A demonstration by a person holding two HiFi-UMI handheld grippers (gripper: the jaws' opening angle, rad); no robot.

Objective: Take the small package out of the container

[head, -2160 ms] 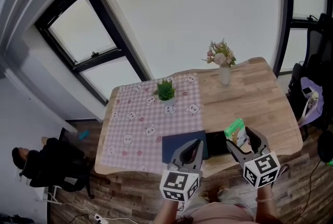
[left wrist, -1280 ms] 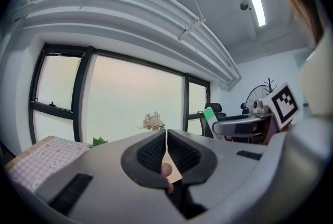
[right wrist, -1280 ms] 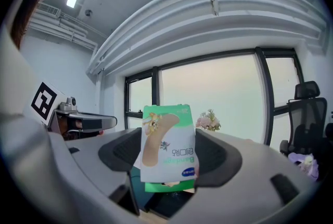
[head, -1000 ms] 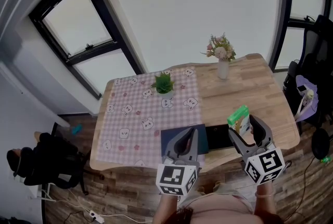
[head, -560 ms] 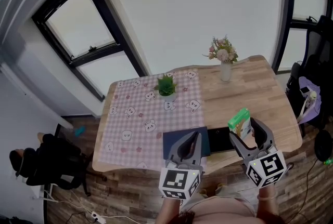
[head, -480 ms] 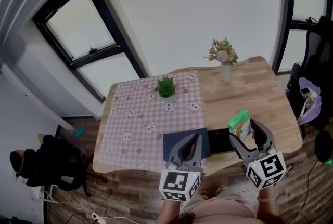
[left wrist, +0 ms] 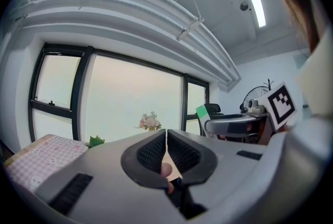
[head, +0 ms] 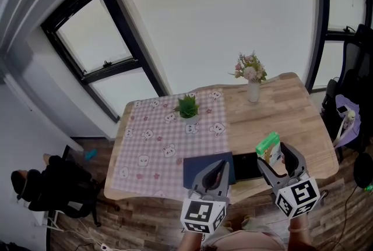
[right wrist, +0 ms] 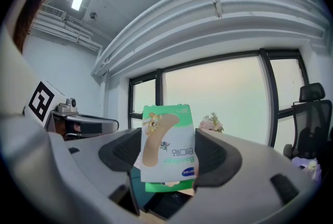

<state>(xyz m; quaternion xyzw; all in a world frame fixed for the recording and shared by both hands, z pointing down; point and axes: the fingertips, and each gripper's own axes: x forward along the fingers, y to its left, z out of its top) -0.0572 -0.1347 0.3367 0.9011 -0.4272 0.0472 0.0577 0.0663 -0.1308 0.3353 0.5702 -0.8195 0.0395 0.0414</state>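
Note:
My right gripper point(head: 274, 156) is shut on the small package point(head: 268, 146), a green and white bandage box held upright above the table's near edge. In the right gripper view the small package point(right wrist: 167, 150) fills the gap between the two pads point(right wrist: 216, 158). Below and left of it lies the open black container point(head: 246, 166), and the same container point(right wrist: 165, 203) shows under the jaws. My left gripper point(head: 220, 168) hovers over a dark blue lid point(head: 198, 166), and the left gripper point(left wrist: 166, 141) has its pads pressed together with nothing between them.
A wooden table point(head: 291, 110) carries a pink checked cloth point(head: 157, 139), a small green plant point(head: 187, 106) and a vase of flowers point(head: 252, 76). An office chair and bag point(head: 349, 110) stand at the right. A dark bundle point(head: 52, 186) lies on the floor at left.
The head camera has shifted slightly. Both grippers keep nearly the same places over the table's near edge, and the package stays raised in the right one.

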